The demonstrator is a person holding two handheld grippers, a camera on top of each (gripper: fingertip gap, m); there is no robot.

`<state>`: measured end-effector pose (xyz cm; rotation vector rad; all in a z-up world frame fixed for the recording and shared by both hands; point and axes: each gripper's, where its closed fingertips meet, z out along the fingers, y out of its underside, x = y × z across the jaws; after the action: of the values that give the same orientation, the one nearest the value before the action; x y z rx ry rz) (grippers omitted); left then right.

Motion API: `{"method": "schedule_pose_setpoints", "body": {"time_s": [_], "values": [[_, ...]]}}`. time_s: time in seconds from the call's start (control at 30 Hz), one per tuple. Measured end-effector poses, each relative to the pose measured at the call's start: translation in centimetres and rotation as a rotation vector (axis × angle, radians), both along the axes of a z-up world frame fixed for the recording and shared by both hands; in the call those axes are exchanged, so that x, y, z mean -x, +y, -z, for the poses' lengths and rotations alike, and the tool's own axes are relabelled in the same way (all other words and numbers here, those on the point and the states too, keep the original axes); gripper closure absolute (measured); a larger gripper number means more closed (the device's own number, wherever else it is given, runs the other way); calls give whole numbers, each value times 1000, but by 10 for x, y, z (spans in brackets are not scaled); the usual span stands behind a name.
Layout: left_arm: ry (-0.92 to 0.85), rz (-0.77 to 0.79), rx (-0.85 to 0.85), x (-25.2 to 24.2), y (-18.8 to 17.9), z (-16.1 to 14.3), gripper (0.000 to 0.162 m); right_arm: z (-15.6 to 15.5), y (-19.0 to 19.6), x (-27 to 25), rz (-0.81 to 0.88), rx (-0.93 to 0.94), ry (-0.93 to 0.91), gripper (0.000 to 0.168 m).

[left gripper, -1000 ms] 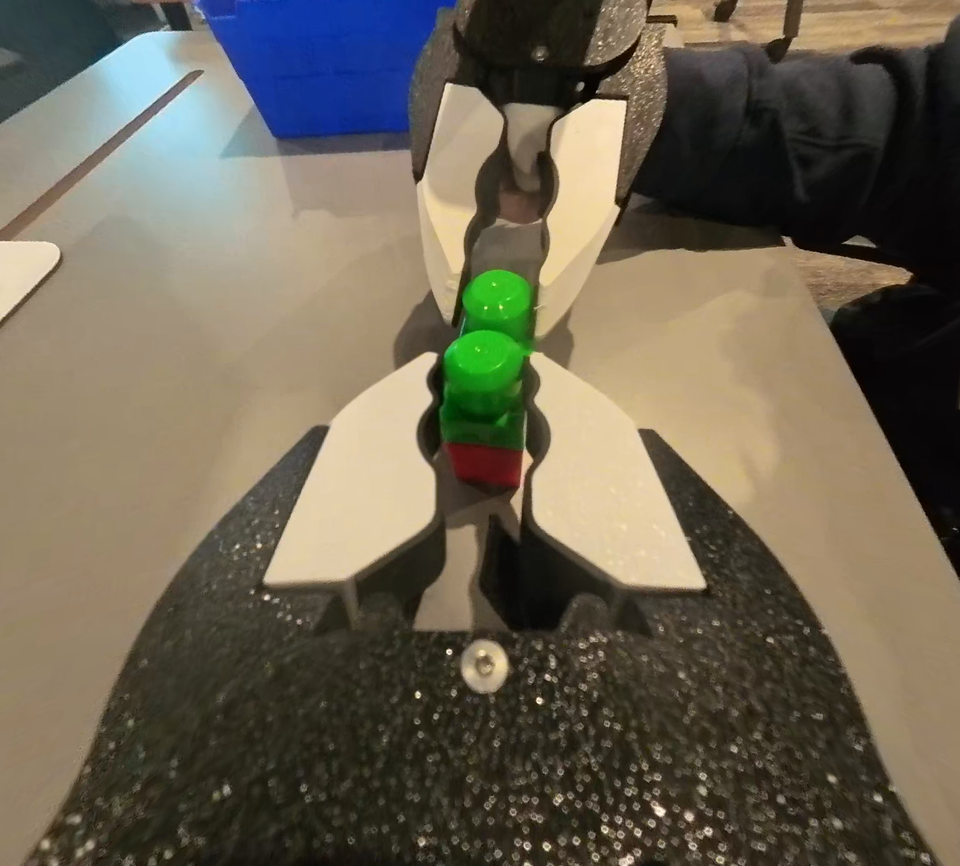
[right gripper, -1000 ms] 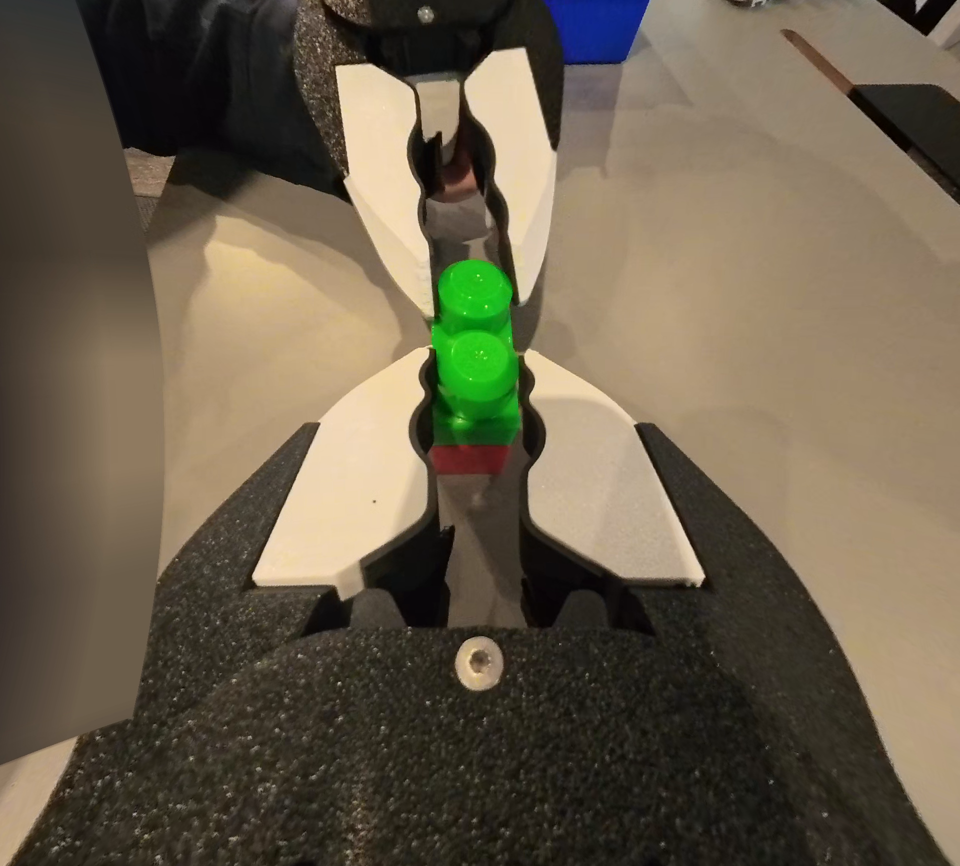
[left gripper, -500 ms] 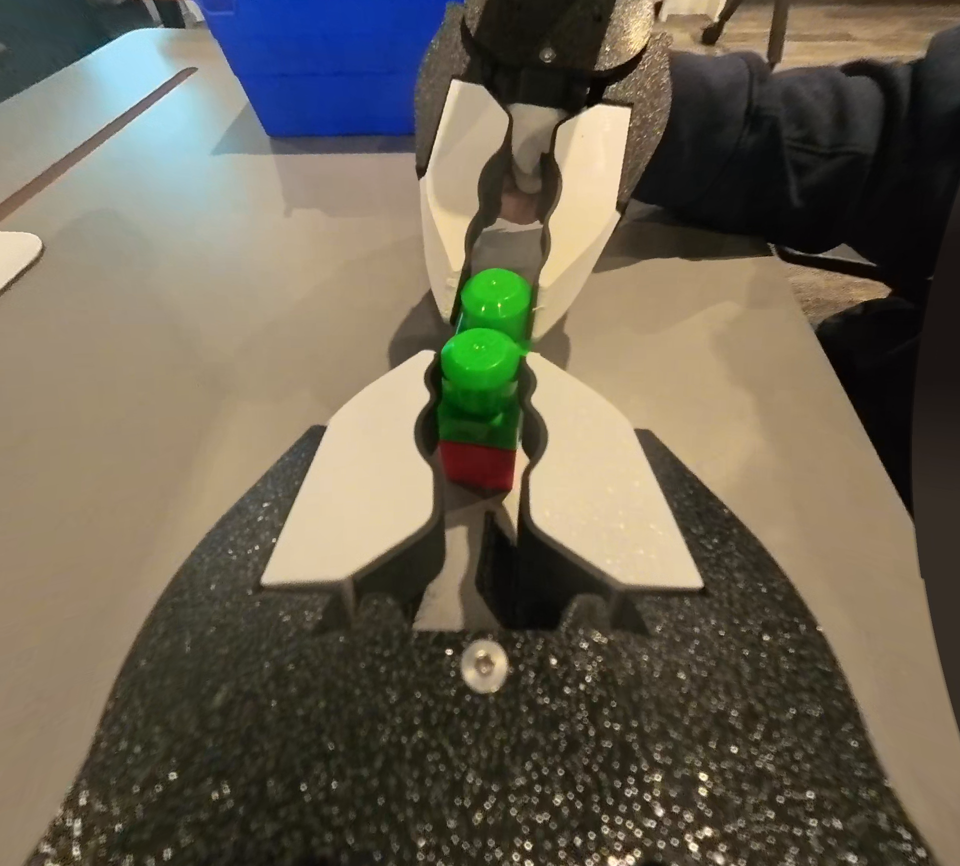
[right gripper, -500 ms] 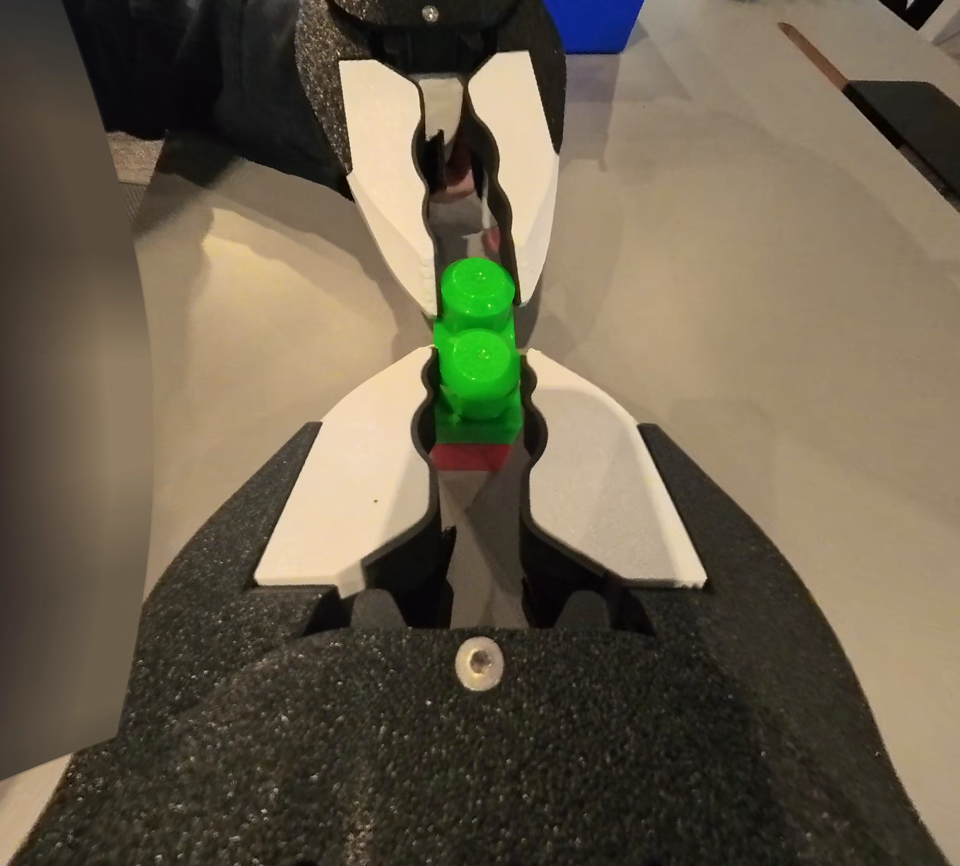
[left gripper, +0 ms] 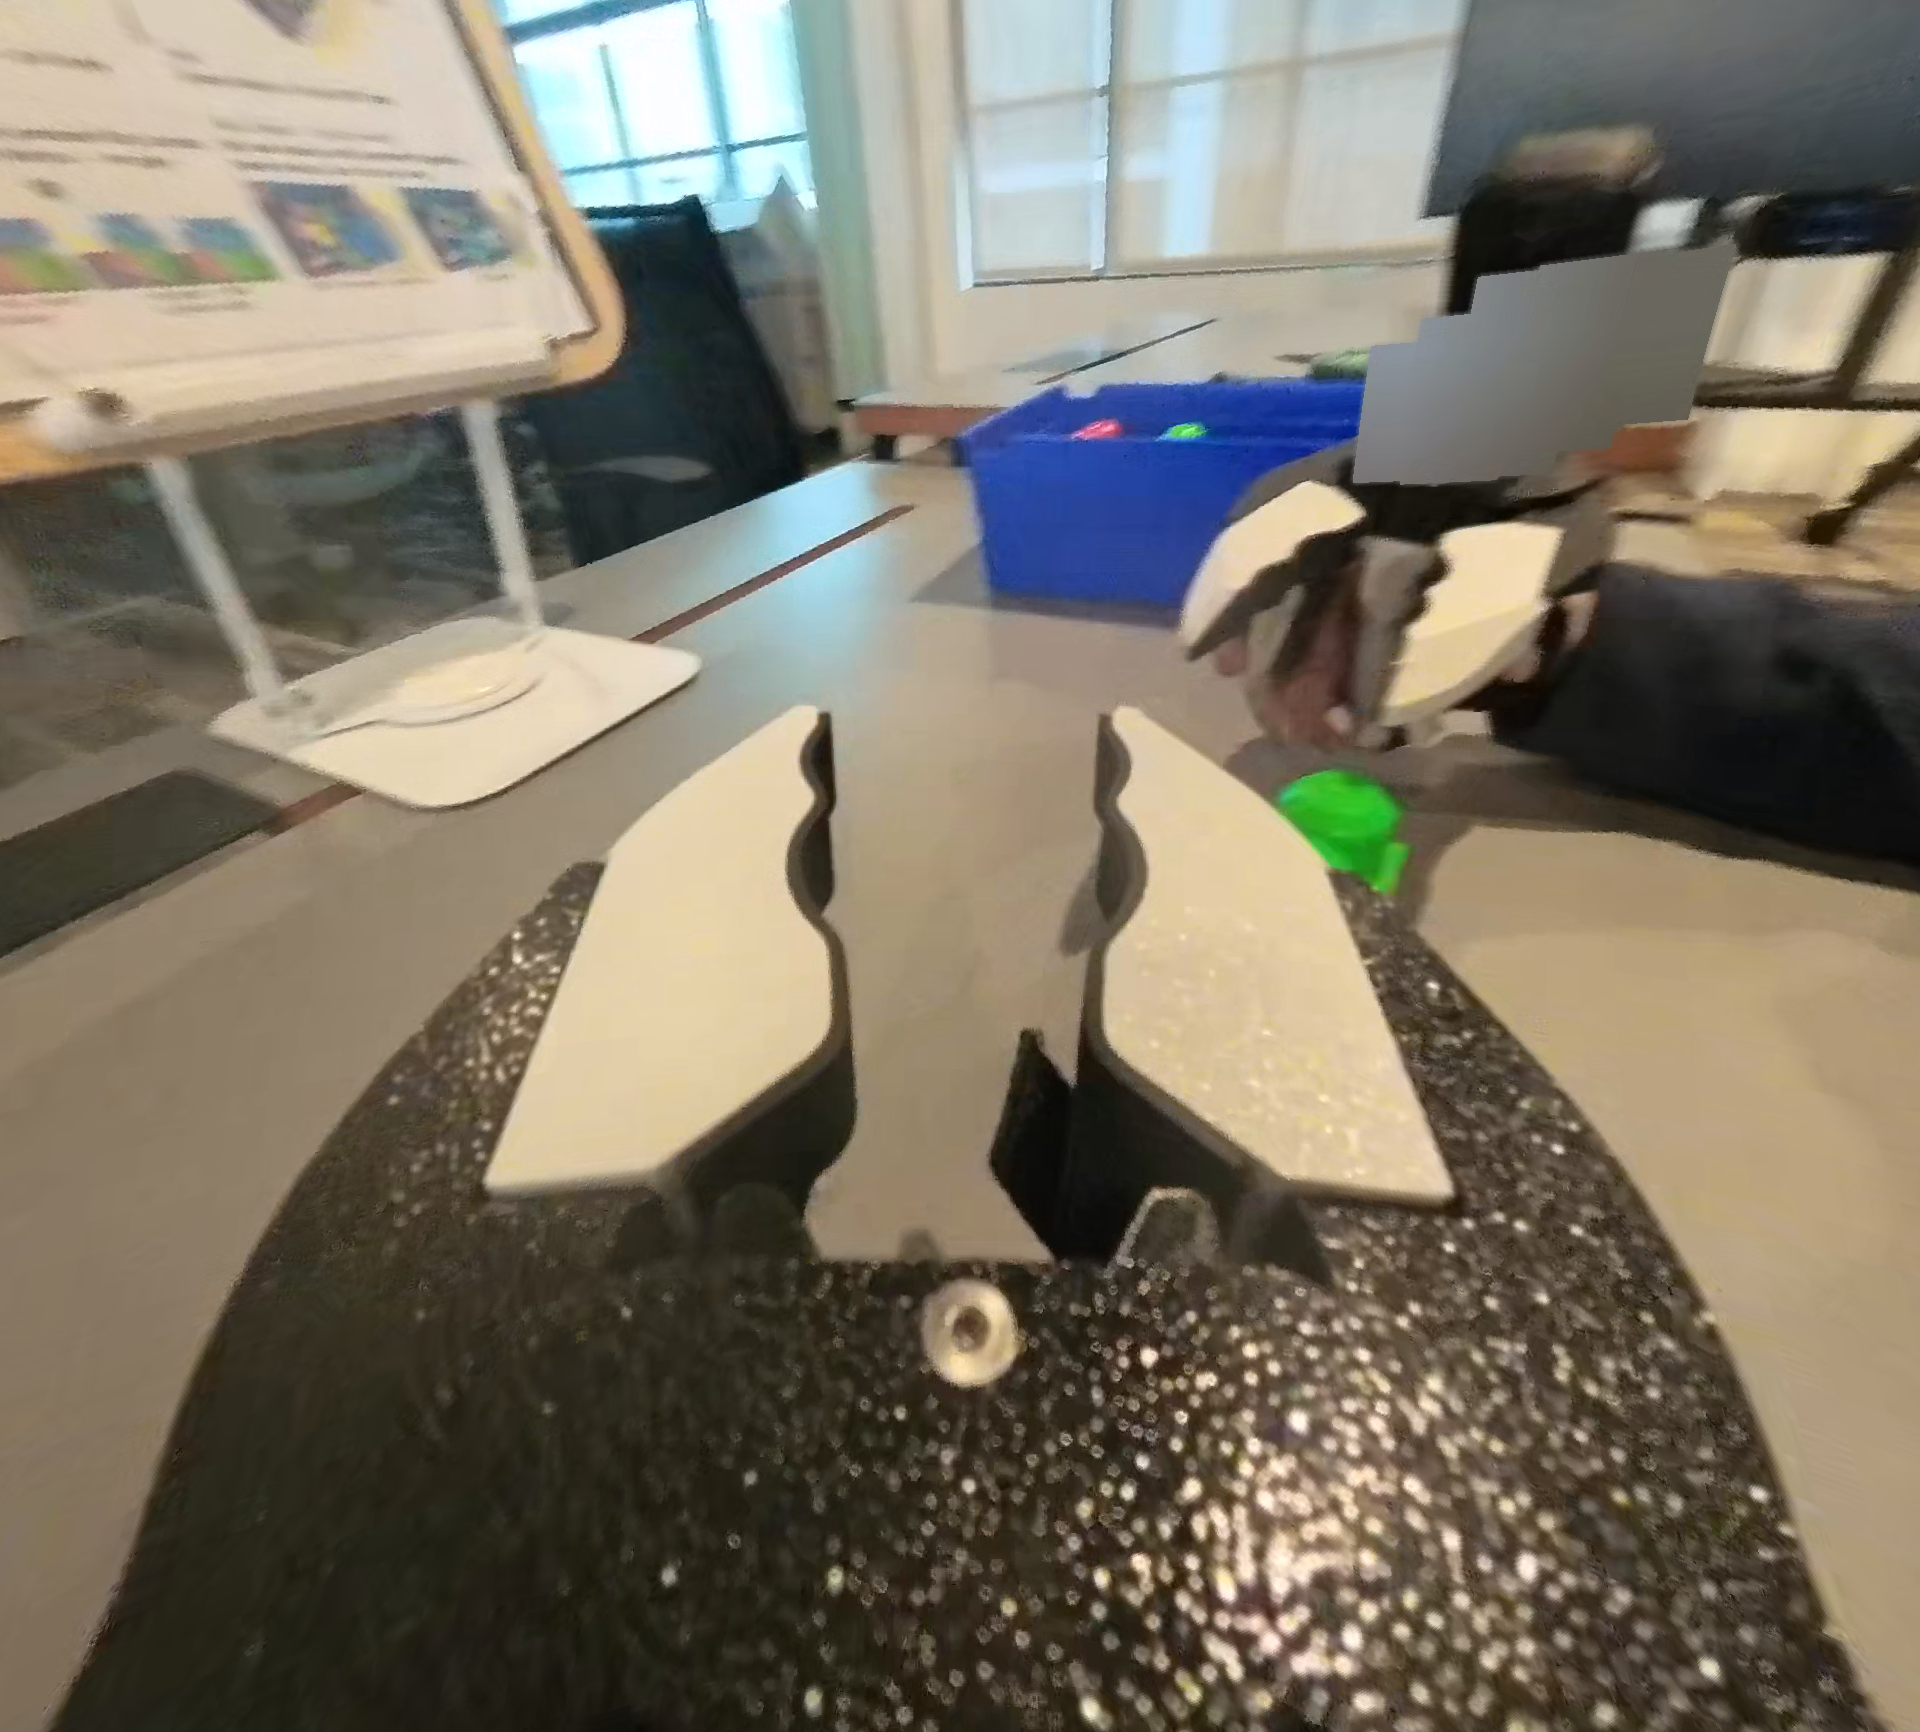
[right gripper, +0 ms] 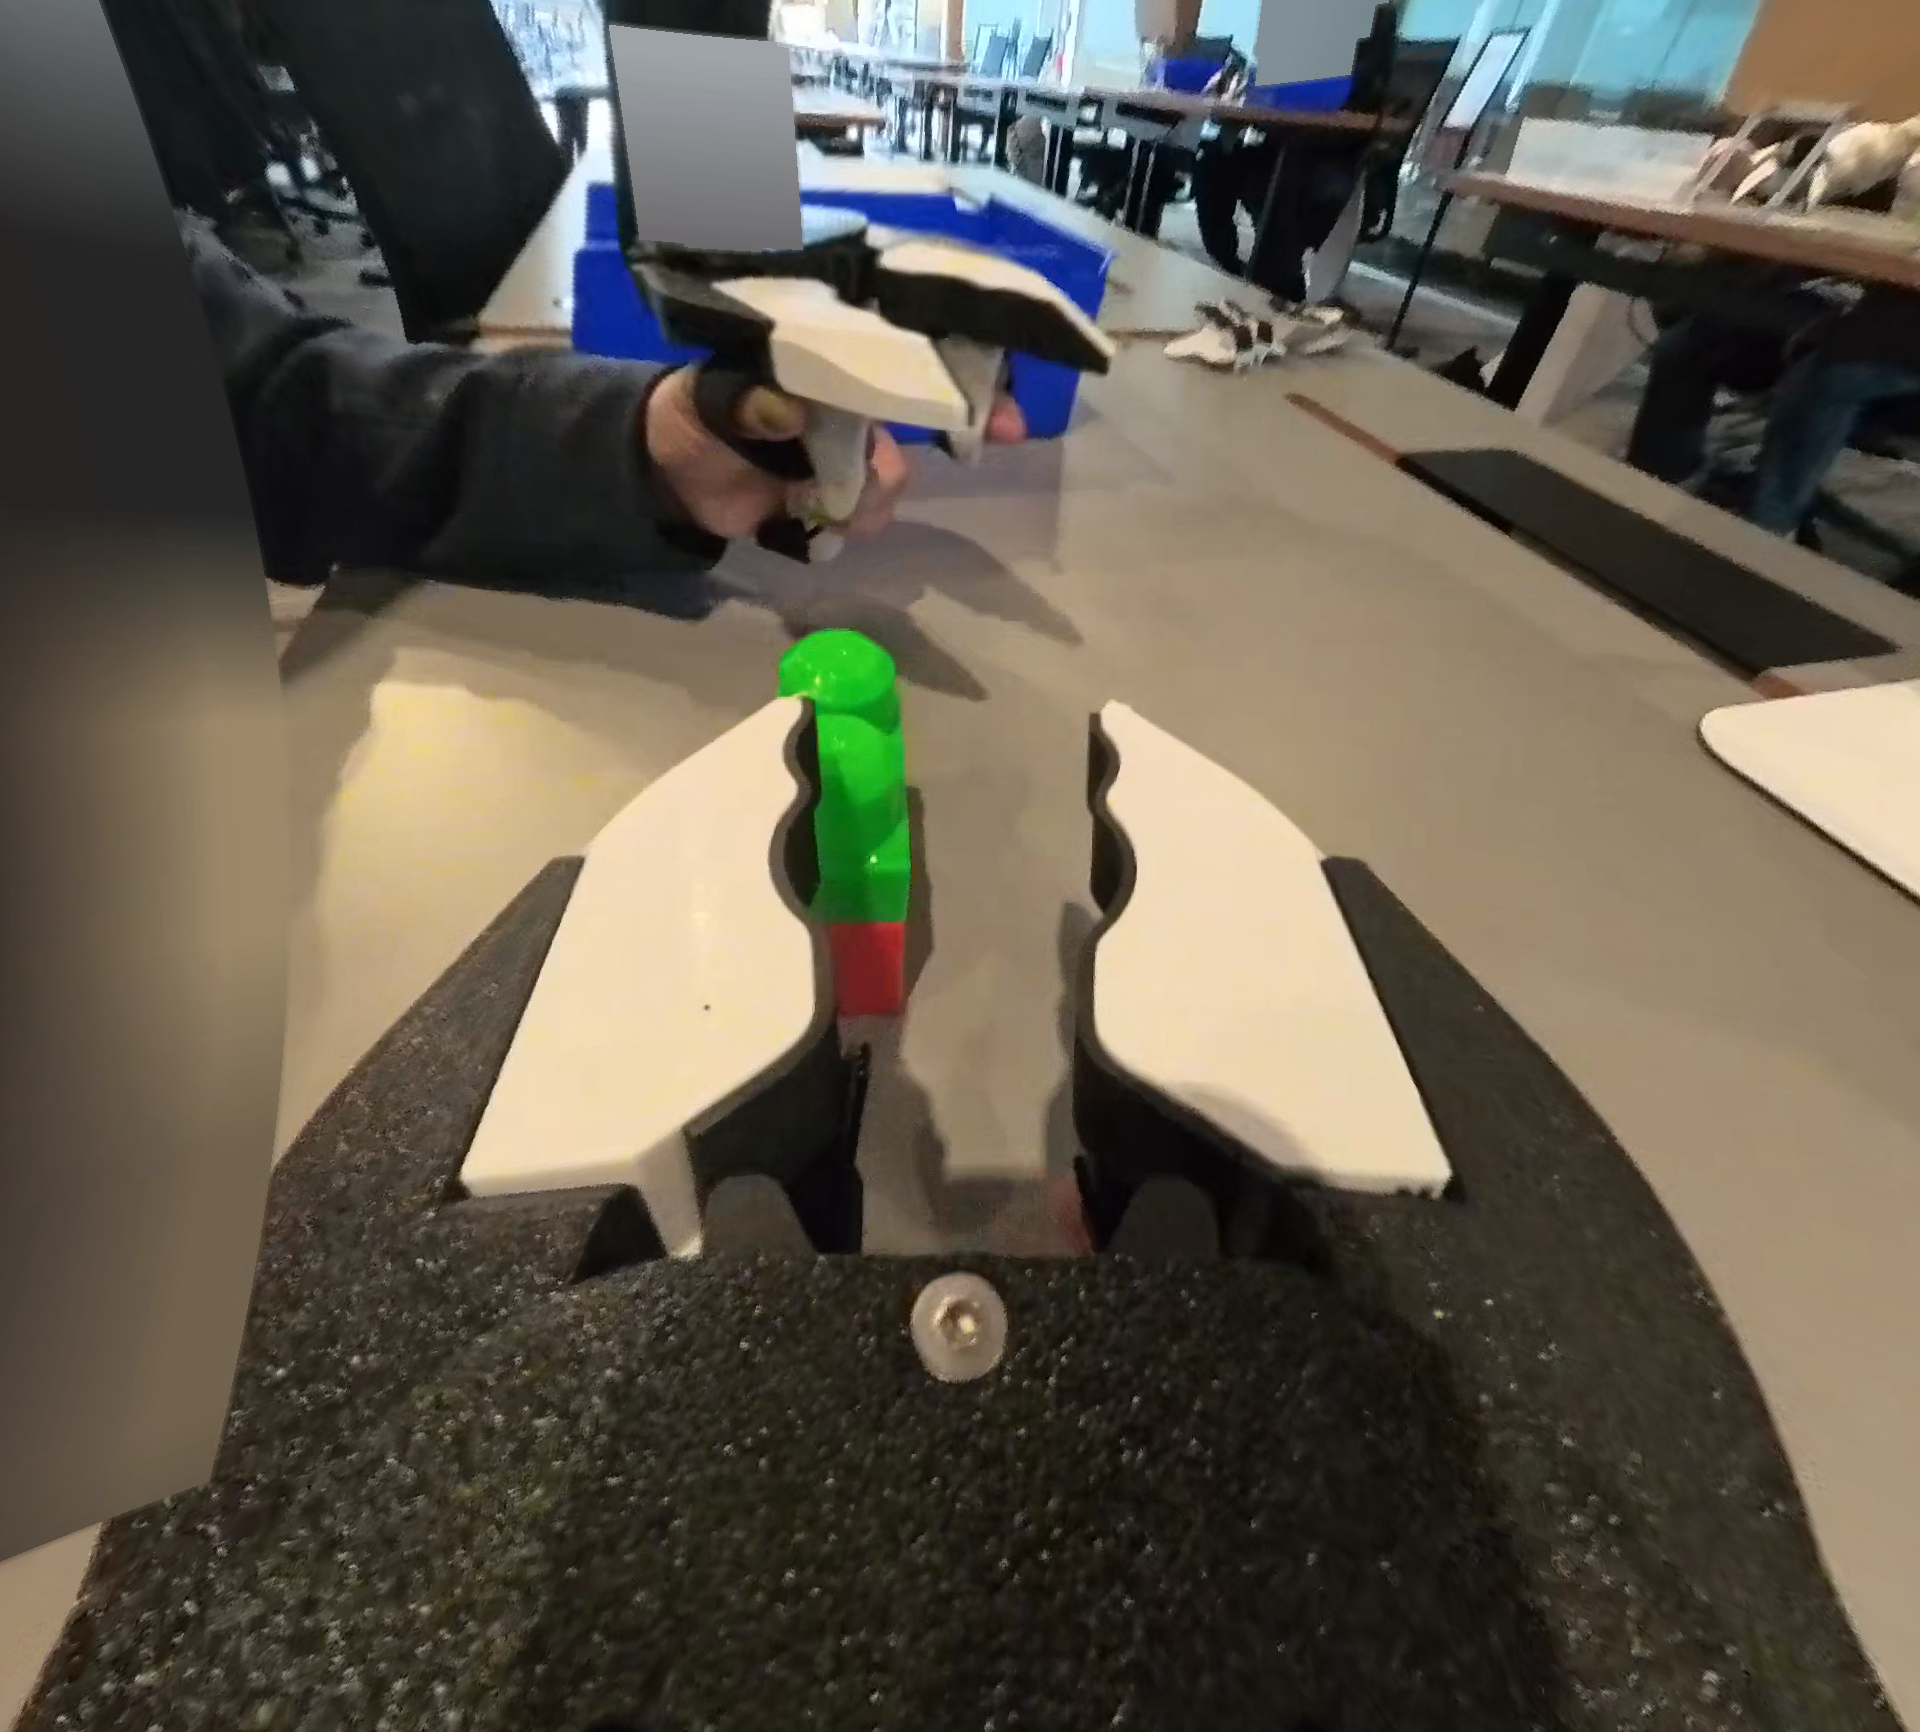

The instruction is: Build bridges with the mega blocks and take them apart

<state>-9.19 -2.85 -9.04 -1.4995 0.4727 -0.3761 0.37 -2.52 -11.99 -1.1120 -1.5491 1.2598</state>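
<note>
A green two-stud block point(right gripper: 854, 778) sits on a red block point(right gripper: 868, 963) on the grey table point(right gripper: 1299, 747). In the right wrist view it stands between my right gripper's point(right gripper: 951, 721) open fingers, close against the left finger and not clamped. My left gripper point(left gripper: 963, 732) is open and empty, tilted up over bare table. The green block point(left gripper: 1340, 825) lies just right of its right finger. In the right wrist view the left gripper point(right gripper: 997, 394) hangs in the air beyond the blocks. In the left wrist view the right gripper point(left gripper: 1309, 674) is behind the green block.
A blue bin point(left gripper: 1122, 508) with loose blocks stands at the back of the table. A poster stand with a white base point(left gripper: 468, 706) is at the left. A black mat point(right gripper: 1642, 560) and a white plate edge point(right gripper: 1829, 789) lie to the right. A dark sleeve point(right gripper: 447, 456) rests on the table. My right fingertips sit around 11 cm from my left ones.
Both grippers were shut on the green-and-red block stack from opposite ends. Both have now opened and let go. The left gripper has lifted and swung away; the right has pulled back a little.
</note>
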Motion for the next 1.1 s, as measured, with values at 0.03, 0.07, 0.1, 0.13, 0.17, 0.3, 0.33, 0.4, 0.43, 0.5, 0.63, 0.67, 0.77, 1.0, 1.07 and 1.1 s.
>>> {"method": "schedule_pose_setpoints", "body": {"time_s": [0.03,0.07,0.1,0.13,0.17,0.3,0.33,0.4,0.43,0.5,0.63,0.67,0.77,1.0,1.07,1.1], "values": [[27,-41,-5,5,4,5,112,6,-1,1,-7,-11,-27,118],[52,-79,-15,9,6,9,110,12,-4,3,-16,-26,-50,115],[68,-107,-24,11,8,11,108,14,-6,4,-23,-34,-50,112],[77,-122,-31,12,9,12,106,13,-9,5,-33,-37,-33,108],[77,-135,-38,13,9,12,105,15,-9,6,-32,-56,-35,105],[99,-187,-83,17,10,11,96,20,-9,5,-26,-113,-58,97],[111,-190,-89,17,11,12,95,20,-11,5,-33,-107,-61,96],[122,-182,-84,14,12,18,91,19,-12,4,-46,-99,-69,95],[119,-168,-70,11,13,21,89,19,-12,3,-44,-101,-69,95],[121,-148,-37,8,15,27,85,16,-11,1,-44,-100,-64,94],[119,-164,-59,9,15,25,84,4,-9,-6,-48,-92,-12,88],[121,-166,-58,9,15,25,84,0,-11,-7,-58,-82,3,84],[123,-159,-46,8,16,26,85,0,-17,-8,-91,-52,-7,75],[81,-163,-26,13,18,26,85,14,-28,4,-79,-110,-57,55],[68,-163,-21,14,18,25,85,16,-29,7,-66,-130,-52,55],[65,-162,-19,14,18,25,85,16,-28,9,-52,-142,-50,55]]}}
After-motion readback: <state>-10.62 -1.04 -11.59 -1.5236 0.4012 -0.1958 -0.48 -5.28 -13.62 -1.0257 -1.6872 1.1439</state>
